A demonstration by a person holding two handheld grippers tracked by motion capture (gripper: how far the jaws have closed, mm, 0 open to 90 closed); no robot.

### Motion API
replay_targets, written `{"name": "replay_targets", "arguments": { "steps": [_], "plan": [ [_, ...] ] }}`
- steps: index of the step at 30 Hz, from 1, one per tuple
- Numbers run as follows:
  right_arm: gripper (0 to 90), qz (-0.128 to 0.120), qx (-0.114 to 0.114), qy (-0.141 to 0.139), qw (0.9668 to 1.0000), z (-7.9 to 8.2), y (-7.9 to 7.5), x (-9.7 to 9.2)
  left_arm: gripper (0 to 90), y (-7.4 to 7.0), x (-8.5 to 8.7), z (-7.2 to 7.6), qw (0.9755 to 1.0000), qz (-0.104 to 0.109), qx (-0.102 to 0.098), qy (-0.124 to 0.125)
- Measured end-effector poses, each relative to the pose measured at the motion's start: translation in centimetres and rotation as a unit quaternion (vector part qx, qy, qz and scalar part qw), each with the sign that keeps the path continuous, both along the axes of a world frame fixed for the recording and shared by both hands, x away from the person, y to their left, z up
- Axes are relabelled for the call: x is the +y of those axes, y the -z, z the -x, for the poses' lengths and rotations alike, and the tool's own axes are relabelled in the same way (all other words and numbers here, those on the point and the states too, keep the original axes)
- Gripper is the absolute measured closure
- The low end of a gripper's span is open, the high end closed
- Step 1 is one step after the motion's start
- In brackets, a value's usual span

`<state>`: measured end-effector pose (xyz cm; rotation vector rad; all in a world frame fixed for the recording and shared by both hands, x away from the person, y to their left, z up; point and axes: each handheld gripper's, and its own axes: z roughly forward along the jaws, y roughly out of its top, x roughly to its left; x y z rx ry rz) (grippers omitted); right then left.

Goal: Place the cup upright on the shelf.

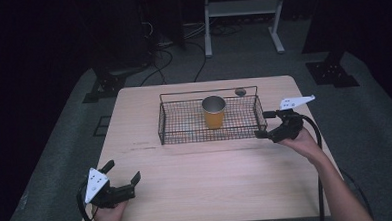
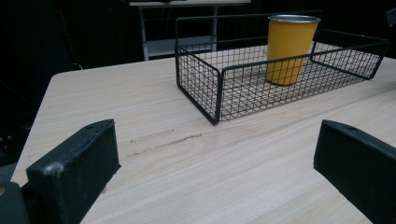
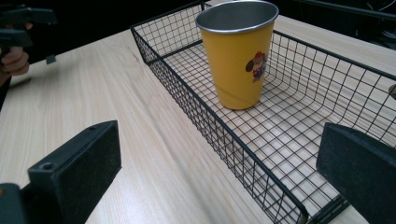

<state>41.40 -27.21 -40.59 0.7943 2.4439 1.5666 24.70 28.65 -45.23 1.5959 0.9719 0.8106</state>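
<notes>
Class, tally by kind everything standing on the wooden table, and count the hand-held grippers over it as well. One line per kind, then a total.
Yellow cup: 1
Black wire basket: 1
Grippers: 2, left gripper and right gripper
Total: 4

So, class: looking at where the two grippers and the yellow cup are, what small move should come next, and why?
Probably ease the right gripper over the wire basket's end rim toward the yellow cup. Its jaws are open and empty right at that end, the cup stands upright inside, and the left gripper sits far off near the table's front edge.
</notes>
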Motion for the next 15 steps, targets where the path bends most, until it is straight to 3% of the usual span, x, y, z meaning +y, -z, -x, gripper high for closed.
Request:
{"name": "replay_targets", "arguments": {
  "steps": [15],
  "plan": [
    [0.0,-0.011,-0.006,0.001,0.9999,1.9,0.6,-1.1,0.0,0.0,0.0,0.0,1.0000,-0.002,0.000,0.000]
  ]
}}
